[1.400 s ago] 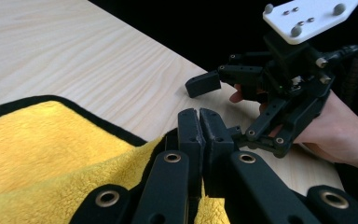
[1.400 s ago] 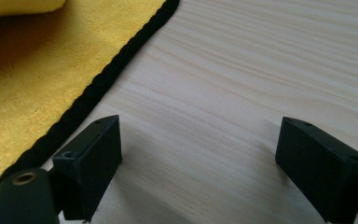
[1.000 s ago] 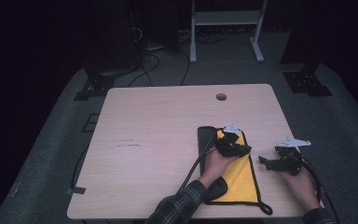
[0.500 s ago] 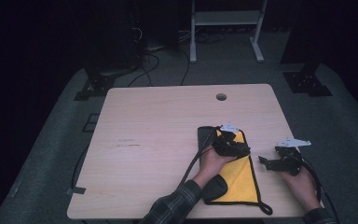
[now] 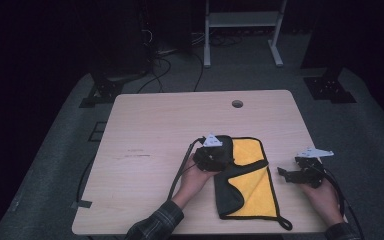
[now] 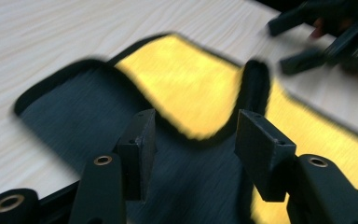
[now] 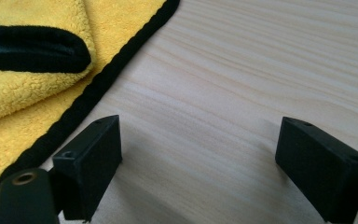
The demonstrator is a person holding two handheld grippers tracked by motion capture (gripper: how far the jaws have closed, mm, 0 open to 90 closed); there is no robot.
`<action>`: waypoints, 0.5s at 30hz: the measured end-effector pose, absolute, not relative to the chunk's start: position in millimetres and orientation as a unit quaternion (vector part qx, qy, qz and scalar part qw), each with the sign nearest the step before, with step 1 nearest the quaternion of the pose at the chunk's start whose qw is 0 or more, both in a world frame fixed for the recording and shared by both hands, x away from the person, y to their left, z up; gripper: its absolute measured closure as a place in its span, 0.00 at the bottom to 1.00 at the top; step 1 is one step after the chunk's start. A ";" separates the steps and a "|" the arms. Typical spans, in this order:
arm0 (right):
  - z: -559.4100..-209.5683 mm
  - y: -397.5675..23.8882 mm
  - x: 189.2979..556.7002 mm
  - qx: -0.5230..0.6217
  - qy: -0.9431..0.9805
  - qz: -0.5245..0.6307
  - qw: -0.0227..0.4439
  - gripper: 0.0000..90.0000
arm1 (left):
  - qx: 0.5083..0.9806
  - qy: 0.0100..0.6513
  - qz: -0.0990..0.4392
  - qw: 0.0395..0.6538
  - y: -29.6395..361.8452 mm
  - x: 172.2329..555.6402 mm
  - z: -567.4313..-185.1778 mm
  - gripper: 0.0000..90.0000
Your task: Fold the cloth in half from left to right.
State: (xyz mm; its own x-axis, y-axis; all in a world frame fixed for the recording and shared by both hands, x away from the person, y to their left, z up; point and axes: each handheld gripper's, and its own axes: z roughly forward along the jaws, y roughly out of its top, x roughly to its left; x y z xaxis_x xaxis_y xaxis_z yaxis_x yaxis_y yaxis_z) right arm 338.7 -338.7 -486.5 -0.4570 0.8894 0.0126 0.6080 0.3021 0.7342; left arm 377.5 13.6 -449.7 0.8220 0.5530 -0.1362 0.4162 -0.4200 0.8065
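since a second ago my left gripper (image 5: 219, 150) has slid a little toward the cloth's far left corner; my right gripper (image 5: 300, 170) has stayed where it was, off the cloth's right edge.

left jaws: parted, a clear gap between the pads, nothing pinched in that gap. in the left gripper view they hang over the dark side of the cloth (image 6: 74, 116), where a flap is turned over the yellow side; the frame is blurred, so i cannot tell whether the pads touch the fabric.

right jaws: wide apart, holding nothing, low over bare table (image 7: 242, 93). the cloth's black-bound edge runs just beside the left pad in the right gripper view.

cloth (image 5: 252, 175): yellow with black binding, lying flat on the near right part of the table (image 5: 155, 140), its left side folded over to show the dark backing, a small loop at the near right corner.

outward: my left hand (image 5: 197, 175) wraps the left gripper, sleeve in plaid; my right hand (image 5: 325, 195) holds the right gripper near the table's right edge. a cable (image 5: 180, 170) trails from the left gripper toward the near edge. a round hole (image 5: 237, 103) sits in the far part of the tabletop.
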 end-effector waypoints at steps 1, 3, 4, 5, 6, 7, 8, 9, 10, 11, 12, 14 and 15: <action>-486.5 -338.7 338.7 0.480 0.781 0.345 0.204 0.15 | 0.842 0.294 0.082 0.444 18.2 376.5 -452.0 0.51; -486.5 -338.8 338.7 0.480 0.780 0.345 0.204 0.15 | 0.846 0.298 0.087 0.434 24.5 375.6 -454.8 0.49; -486.5 -338.9 338.7 0.480 0.780 0.345 0.204 0.15 | 0.847 0.301 0.090 0.429 28.0 374.5 -456.4 0.48; -486.5 -338.9 338.7 0.480 0.780 0.345 0.204 0.15 | 0.848 0.302 0.091 0.426 30.0 373.9 -457.3 0.48; -486.5 -339.0 338.6 0.481 0.780 0.345 0.204 0.15 | 0.849 0.306 0.090 0.422 32.9 372.5 -459.2 0.47; -486.5 -339.1 338.6 0.481 0.780 0.344 0.204 0.15 | 0.849 0.307 0.090 0.420 34.6 371.7 -461.1 0.46; -486.5 -339.2 338.5 0.482 0.780 0.344 0.205 0.15 | 0.850 0.308 0.088 0.418 36.1 371.0 -463.0 0.46; -486.5 -339.2 338.6 0.482 0.779 0.344 0.205 0.15 | 0.849 0.311 0.086 0.418 36.9 370.2 -464.8 0.46; -486.5 -339.2 338.5 0.482 0.780 0.344 0.205 0.15 | 0.852 0.310 0.086 0.414 37.8 369.4 -466.1 0.45; -486.5 -339.2 338.5 0.482 0.780 0.344 0.205 0.15 | 0.852 0.310 0.086 0.413 37.6 368.6 -467.0 0.45; -486.5 -339.2 338.5 0.482 0.779 0.344 0.205 0.15 | 0.853 0.308 0.085 0.413 37.2 367.6 -468.0 0.45; -486.5 -339.2 338.5 0.482 0.780 0.344 0.205 0.15 | 0.854 0.306 0.084 0.411 35.4 365.7 -469.0 0.45; -486.5 -339.1 338.5 0.482 0.779 0.345 0.204 0.15 | 0.854 0.306 0.084 0.412 33.9 364.7 -469.8 0.44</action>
